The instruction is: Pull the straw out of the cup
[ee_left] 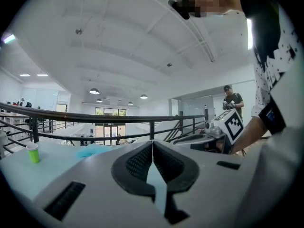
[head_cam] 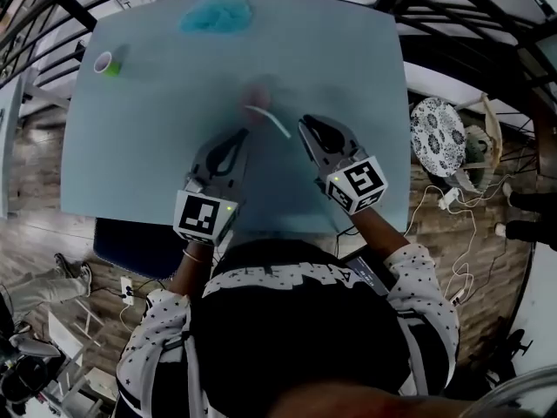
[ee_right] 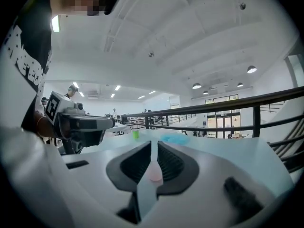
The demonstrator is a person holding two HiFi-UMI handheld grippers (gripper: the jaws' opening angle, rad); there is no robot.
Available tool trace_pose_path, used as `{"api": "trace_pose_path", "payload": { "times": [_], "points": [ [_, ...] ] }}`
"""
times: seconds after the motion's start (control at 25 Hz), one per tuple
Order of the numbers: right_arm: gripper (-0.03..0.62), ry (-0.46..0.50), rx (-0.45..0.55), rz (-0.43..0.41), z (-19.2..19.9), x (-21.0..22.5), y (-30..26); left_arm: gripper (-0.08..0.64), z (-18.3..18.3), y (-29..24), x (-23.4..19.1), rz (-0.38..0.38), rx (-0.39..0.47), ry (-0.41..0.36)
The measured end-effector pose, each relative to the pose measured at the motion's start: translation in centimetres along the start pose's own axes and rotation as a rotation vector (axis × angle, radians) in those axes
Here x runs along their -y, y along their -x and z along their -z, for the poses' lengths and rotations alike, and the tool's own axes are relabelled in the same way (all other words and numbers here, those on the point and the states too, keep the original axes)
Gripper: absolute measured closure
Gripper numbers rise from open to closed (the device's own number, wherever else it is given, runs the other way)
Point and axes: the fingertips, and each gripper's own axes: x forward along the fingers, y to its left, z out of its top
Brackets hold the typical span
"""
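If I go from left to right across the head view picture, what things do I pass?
small green cup → blue cloth → white straw → right gripper → patterned round stool. The left gripper is left out, since it sits under the cloth's span.

Matt plastic, soft cloth, smooth table

The pale blue tabletop (head_cam: pixel 130 138) looks smooth and matt, with a fluffy turquoise cloth (head_cam: pixel 216 16) at its far edge. The left gripper (head_cam: pixel 239 136) and right gripper (head_cam: pixel 305 124) have matt grey plastic shells and black ribbed pads (ee_left: pixel 137 163). The brown floor (head_cam: pixel 35 225) on the left is wood plank.
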Motion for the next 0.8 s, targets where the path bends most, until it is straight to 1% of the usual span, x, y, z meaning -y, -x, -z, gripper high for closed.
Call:
{"api": "trace_pose_path", "payload": {
  "times": [0.2, 0.48, 0.64, 0.72, 0.8],
  "points": [
    [0.56, 0.018, -0.022, -0.04, 1.5, 0.0, -1.3, 0.546, 1.0, -0.2, -0.6, -0.03, -0.036, 0.004],
    [0.56, 0.032, -0.06, -0.093, 3.8, -0.3, -2.9, 0.546, 1.0, -0.1, -1.2, -0.047, -0.007, 0.014],
    [0.558, 0.036, -0.076, -0.123, 4.7, -0.5, -3.7, 0.546, 1.6, -0.2, -0.9, -0.056, -0.027, -0.01],
    [0.557, 0.041, -0.075, -0.141, 4.8, -0.8, -4.2, 0.546, 1.8, 0.0, -1.0, -0.066, -0.035, 0.006],
    [0.541, 0.051, -0.071, -0.163, 4.8, -1.3, -4.7, 0.546, 2.0, 0.3, -1.4, -0.08, -0.039, 0.025]
  ]
}}
